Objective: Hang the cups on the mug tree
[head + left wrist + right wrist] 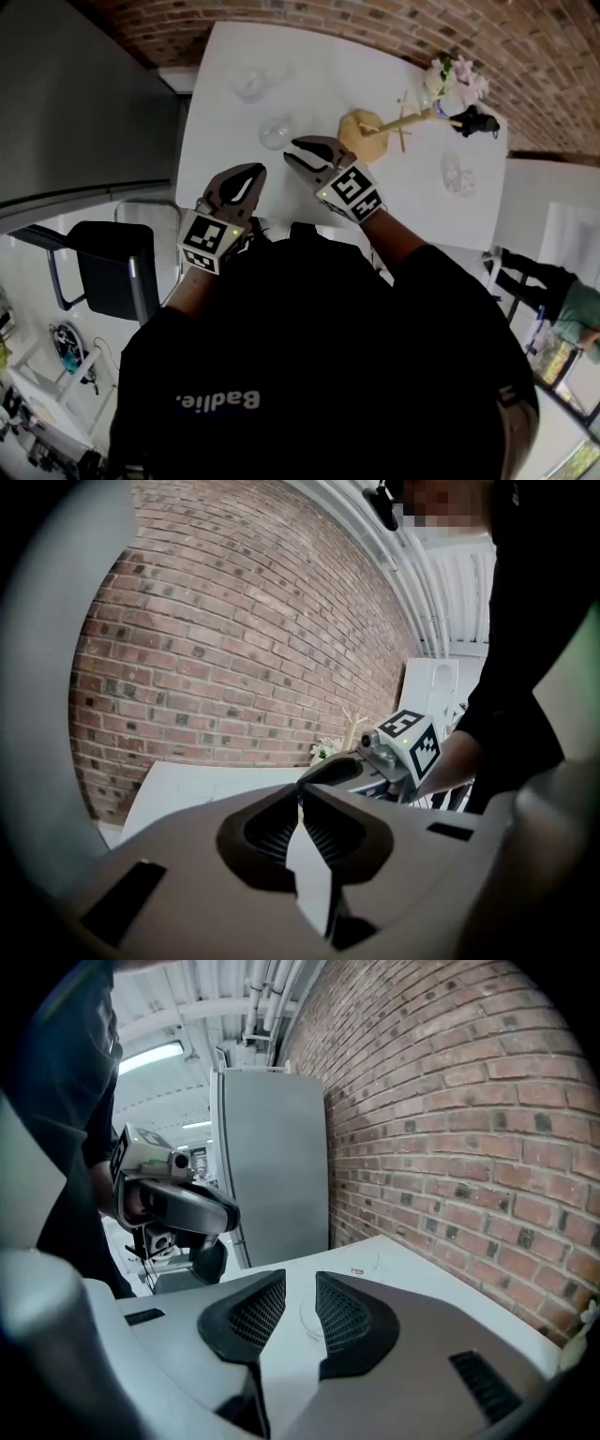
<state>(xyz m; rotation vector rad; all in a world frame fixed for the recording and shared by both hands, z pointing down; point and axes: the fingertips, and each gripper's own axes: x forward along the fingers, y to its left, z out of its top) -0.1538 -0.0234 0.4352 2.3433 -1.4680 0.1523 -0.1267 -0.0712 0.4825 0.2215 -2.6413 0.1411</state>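
Three clear containers on the white table (337, 66), all see-through glass, nothing seen inside. Far cup (251, 82) at upper left of the head view. Near cup (276, 132) just below it, just beside the right claw (294, 150). Blurred glass piece (459, 175) at the table's right edge. Both cups seen from above as pale rings; direction of the handles not made out. Flowers (457, 77), white and pink, bunched at upper right; holder under them too small to tell.

Tree (364, 134) right of centre in the upper part of the head view: pale wood, flat many-sided base, thin stem with short pegs crossing it. Long axis drawn from the base toward the right and slightly up, top ending near the flowers and a small black thing (478, 122). Standing upright in the left gripper view, forked top against the brick wall (234, 649), above the right claw. Cups all down on the table, not yet hung.

Left claw (255, 174) closed, ribbed pads meeting, only a sliver of table showing below them, gripping nothing. Placed centre-left in the head view, near the table's lower-left edge. Right claw apart, pads clear of everything, the near cup's faint rim visible on the table through the gap in the right gripper view. Black chair (112, 267) at left, off the table.
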